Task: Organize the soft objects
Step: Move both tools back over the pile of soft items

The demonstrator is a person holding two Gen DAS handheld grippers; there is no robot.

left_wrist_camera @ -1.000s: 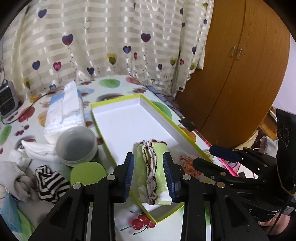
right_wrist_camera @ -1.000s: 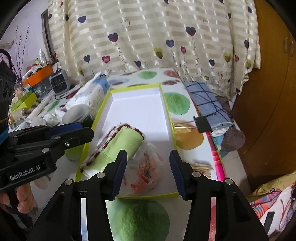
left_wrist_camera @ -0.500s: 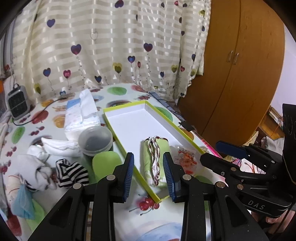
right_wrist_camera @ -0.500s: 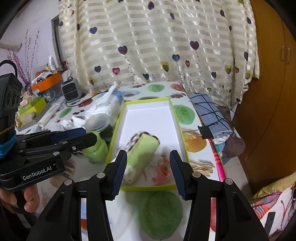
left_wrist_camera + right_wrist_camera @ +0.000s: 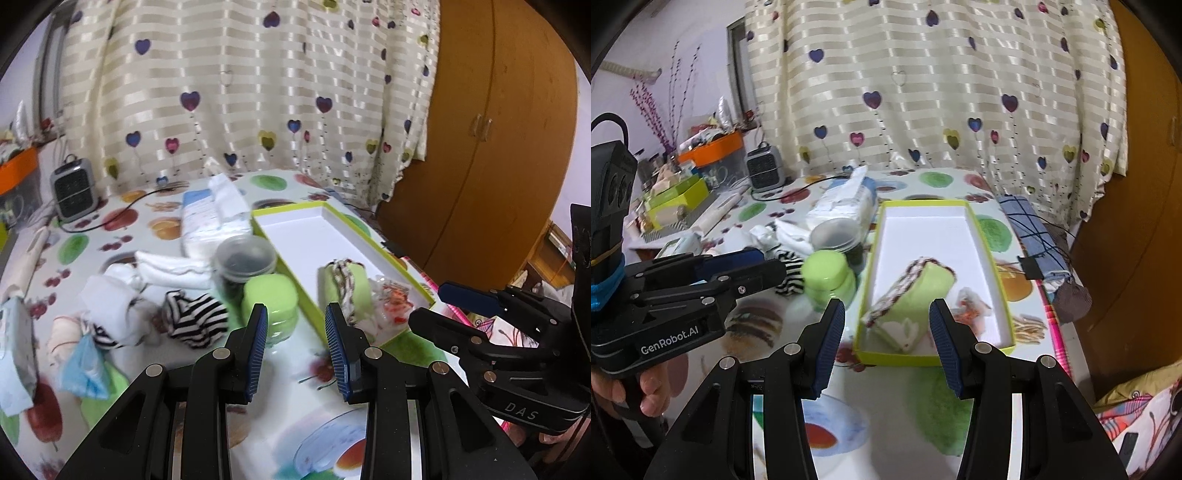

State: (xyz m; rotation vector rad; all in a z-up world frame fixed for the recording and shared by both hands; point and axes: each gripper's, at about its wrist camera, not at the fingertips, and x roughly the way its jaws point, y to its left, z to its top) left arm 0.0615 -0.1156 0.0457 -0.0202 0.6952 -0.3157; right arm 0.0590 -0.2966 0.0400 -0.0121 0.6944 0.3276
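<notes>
1. On the left gripper point(image 5: 764, 267), seen from the right wrist, white letters read "GenRobot.AI"; the right gripper point(image 5: 469, 295), seen from the left wrist, bears "DAS".
2. No other writing can be read.
3. Two grippers show, each with blue pads: the left gripper's jaws stand partly open and the right gripper's jaws wider, and both pairs have hold of nothing.
4. One box point(image 5: 993, 254) with lime walls and a white floor lies on the right of the bench point(image 5: 945, 410).
5. One rolled green towel point(image 5: 916, 291) lies in the box's near end, with one clear packet point(image 5: 967, 308) just right of it, also inside.
6. One lime-lidded jar point(image 5: 271, 301) stands just left of the box, and one clear tub point(image 5: 243, 256) is just beyond it.
7. Left of the jar lie one striped cloth point(image 5: 195, 314), some white cloths point(image 5: 173, 267) and one blue bag point(image 5: 83, 365).
8. One tissue pack point(image 5: 210, 218) lies farther back, and one small heater point(image 5: 72, 190) at the far left.
9. One blue checked cloth point(image 5: 1034, 229) hangs at the bench's right edge.
</notes>
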